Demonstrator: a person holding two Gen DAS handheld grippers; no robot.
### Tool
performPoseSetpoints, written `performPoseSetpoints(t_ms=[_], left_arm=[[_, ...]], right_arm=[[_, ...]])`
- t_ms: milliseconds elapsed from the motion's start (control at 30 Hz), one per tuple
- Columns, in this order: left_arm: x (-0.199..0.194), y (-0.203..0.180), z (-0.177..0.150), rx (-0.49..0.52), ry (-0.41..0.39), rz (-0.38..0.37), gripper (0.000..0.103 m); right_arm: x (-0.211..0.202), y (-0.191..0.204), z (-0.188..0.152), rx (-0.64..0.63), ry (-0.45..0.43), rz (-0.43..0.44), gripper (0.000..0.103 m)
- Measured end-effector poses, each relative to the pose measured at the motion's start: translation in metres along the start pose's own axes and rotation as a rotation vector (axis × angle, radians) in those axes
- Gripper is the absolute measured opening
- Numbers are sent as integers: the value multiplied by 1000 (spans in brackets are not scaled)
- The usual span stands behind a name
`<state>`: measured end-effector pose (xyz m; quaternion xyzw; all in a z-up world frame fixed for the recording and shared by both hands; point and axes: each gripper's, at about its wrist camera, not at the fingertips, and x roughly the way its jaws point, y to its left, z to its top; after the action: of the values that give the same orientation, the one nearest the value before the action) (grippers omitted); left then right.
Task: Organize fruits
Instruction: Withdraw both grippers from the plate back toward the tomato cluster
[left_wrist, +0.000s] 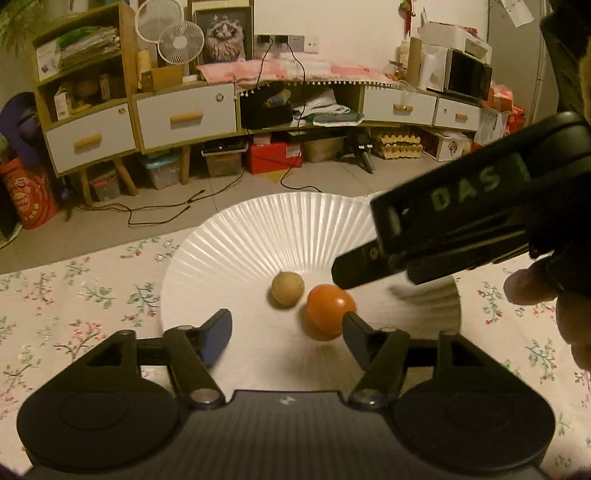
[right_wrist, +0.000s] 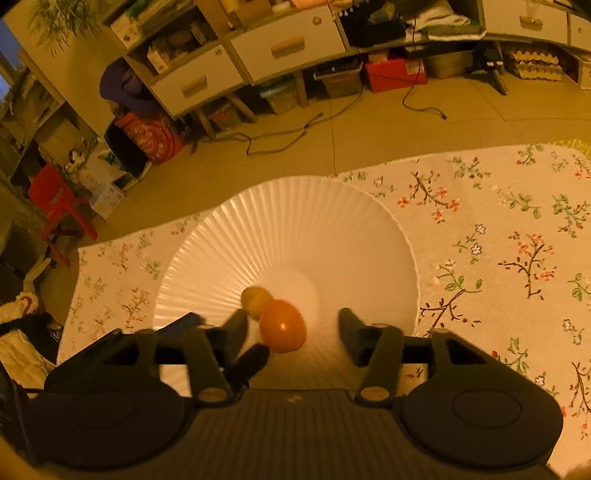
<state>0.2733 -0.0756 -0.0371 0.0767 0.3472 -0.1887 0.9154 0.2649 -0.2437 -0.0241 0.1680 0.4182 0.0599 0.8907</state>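
Round glossy orange fruit first: resting on the flat middle of the white fluted plate, close against a smaller round tan fruit, touching or nearly so, hard to tell which. Plate itself sitting on the floral tablecloth. Left gripper released, jaws spread and grasping nothing, with one fingertip just at the orange fruit's near side. Right gripper likewise unclenched, with the orange fruit between its jaws but pressed by neither. Judging from that, both fruits delivered and the step in hand a clean withdrawal. To do it well: keep both pairs of jaws wide, lift straight up and back along the fingers rather than sweeping sideways, and clear the left fingertip off the orange fruit gently, since a nudge would likely roll so round a fruit towards the sloping rim. Take one gripper out before the other to avoid a knock where the two crowd over the plate. For writing: pale capitals "DAS" readable on the right gripper's black side; nothing else legible.
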Motion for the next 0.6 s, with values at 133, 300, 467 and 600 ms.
performPoseSetpoints(t_ms=[133,300,467,600], left_arm=[[-18,1,-2,0,-24,9,85],[-34,7,-7,-8,-17,29,91],[-47,16,-14,-60,-4,0,96],[-61,20,-22,-70,7,13,98]], right_arm=[[-15,3,-5,2,-29,3,78],[-31,4,-13,-3,-74,-22,92],[-42,3,-27,12,-83,-25,97],[-46,3,-40,20,-92,-52,102]])
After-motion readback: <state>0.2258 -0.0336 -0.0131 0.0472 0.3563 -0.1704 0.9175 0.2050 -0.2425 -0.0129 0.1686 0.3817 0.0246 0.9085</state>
